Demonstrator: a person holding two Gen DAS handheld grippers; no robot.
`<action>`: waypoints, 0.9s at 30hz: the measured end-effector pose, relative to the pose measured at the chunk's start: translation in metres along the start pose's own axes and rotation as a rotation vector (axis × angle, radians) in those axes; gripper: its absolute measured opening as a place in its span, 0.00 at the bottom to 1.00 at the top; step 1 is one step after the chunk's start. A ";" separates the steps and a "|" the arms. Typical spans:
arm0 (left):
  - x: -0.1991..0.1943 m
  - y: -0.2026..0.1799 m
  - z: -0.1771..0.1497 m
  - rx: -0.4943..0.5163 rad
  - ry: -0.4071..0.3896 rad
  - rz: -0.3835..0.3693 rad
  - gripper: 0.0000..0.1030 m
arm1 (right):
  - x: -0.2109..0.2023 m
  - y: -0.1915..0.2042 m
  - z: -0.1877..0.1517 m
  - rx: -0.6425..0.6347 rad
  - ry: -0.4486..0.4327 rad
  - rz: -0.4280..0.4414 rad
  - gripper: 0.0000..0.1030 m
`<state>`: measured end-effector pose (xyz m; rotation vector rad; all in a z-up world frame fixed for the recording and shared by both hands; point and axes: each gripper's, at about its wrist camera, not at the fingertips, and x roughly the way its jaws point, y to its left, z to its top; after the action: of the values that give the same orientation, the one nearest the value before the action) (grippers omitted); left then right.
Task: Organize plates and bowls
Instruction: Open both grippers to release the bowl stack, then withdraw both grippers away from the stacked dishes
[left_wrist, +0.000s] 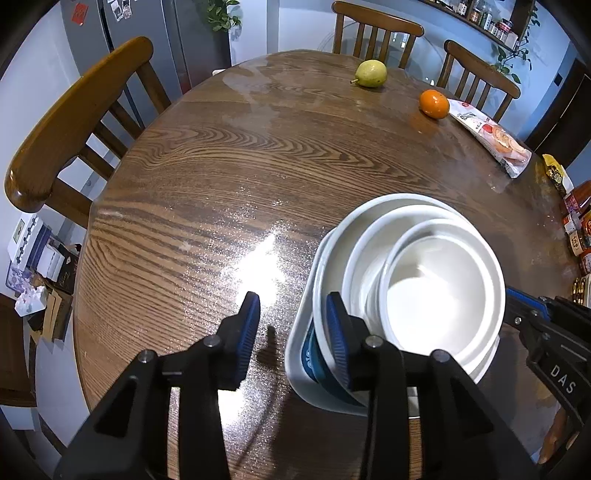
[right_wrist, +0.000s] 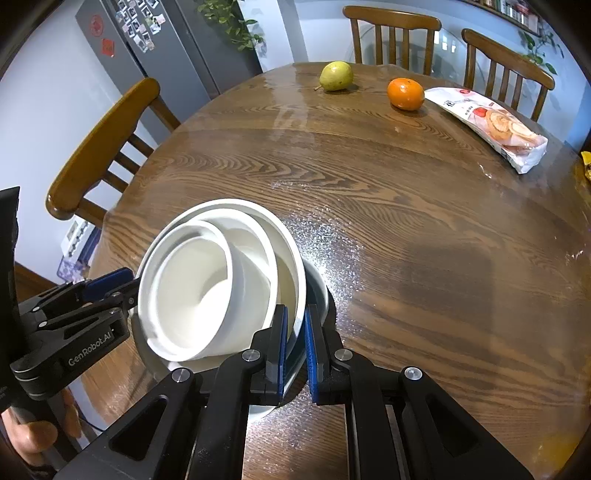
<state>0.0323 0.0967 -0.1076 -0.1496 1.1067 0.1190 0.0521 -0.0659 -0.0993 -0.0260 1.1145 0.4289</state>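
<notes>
Nesting: white bowls (right_wrist: 207, 280) stacked on worktop (right_wrist: 406, 229).
Right gripper (right_wrist: 294, 350): jaws clamped on stack rim, apparently the largest bowl's.
Left gripper (left_wrist: 291, 334): jaws apart, clamping nothing.

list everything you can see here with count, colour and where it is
bowls: three, white, nested in a stack at the near table edge
plate: one, white with blue inside, under the bowls
table: one, brown wood, round
pear: one, yellow-green, far side of the table
orange: one, orange, right of the pear
snack packet: one, white and red, right of the orange
chairs: three, brown wood, around the table
fridge: one, grey with magnets, behind the left chair
left gripper: black with blue pads, open, the stack's left rim between the pads
right gripper: black with blue pads, shut on the largest bowl's right rim
</notes>
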 end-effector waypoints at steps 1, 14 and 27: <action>0.000 0.001 0.000 -0.004 0.002 -0.006 0.34 | 0.000 0.000 0.000 0.000 -0.001 -0.001 0.11; -0.014 0.003 0.004 -0.010 -0.061 0.008 0.54 | -0.015 -0.001 0.005 -0.014 -0.057 -0.022 0.11; -0.040 -0.003 -0.010 0.009 -0.120 0.006 0.82 | -0.043 0.000 -0.008 -0.086 -0.120 0.024 0.33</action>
<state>0.0067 0.0907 -0.0763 -0.1299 0.9880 0.1266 0.0292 -0.0812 -0.0657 -0.0617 0.9790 0.4939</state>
